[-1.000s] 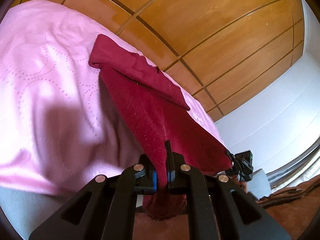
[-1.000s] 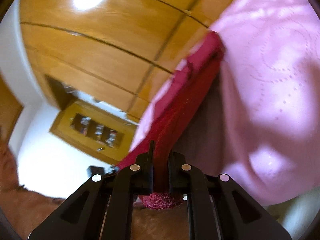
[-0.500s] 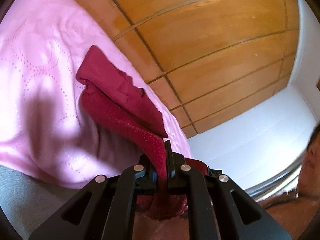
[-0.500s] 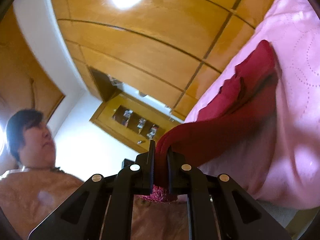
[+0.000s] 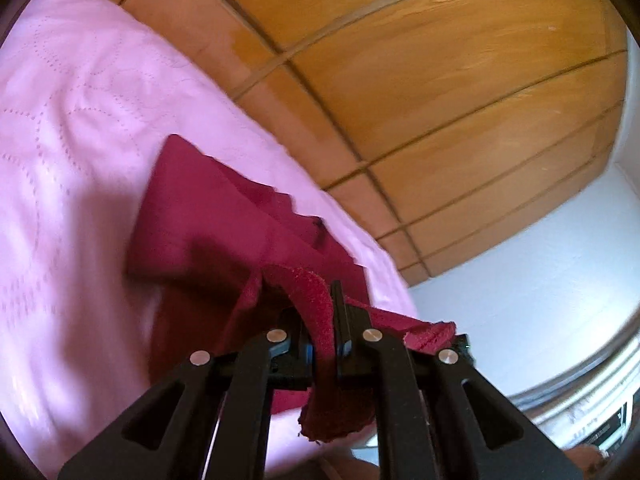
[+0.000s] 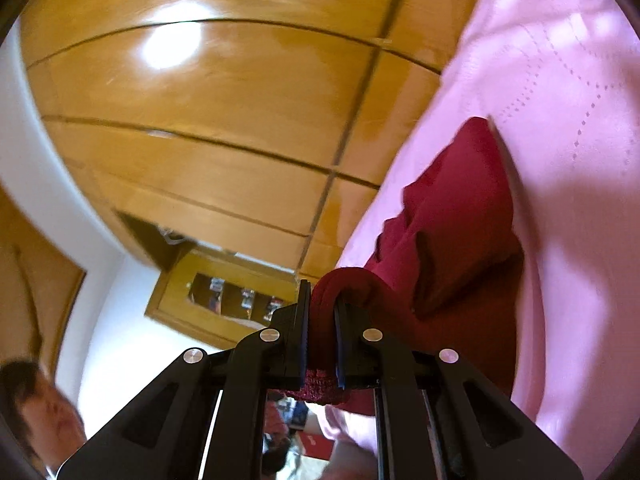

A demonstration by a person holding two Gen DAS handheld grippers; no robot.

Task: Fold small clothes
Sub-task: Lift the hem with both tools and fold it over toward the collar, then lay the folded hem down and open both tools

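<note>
While both my left gripper [image 5: 322, 320] and right gripper [image 6: 320, 320] pinch the red cloth [image 5: 208, 216], I am mid-fold; next I lay the edge flat on the pink bedcover [image 5: 72, 120].

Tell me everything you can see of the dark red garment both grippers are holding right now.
The dark red garment is a small piece of soft, slightly fuzzy knit-looking fabric. Its far part lies rumpled and partly folded on the pink quilted bedspread. The near edge is lifted and bends back over it: the left gripper is shut on one bunched part, the right gripper on another, short tails hanging below both. What kind of garment it is cannot be told.
</note>
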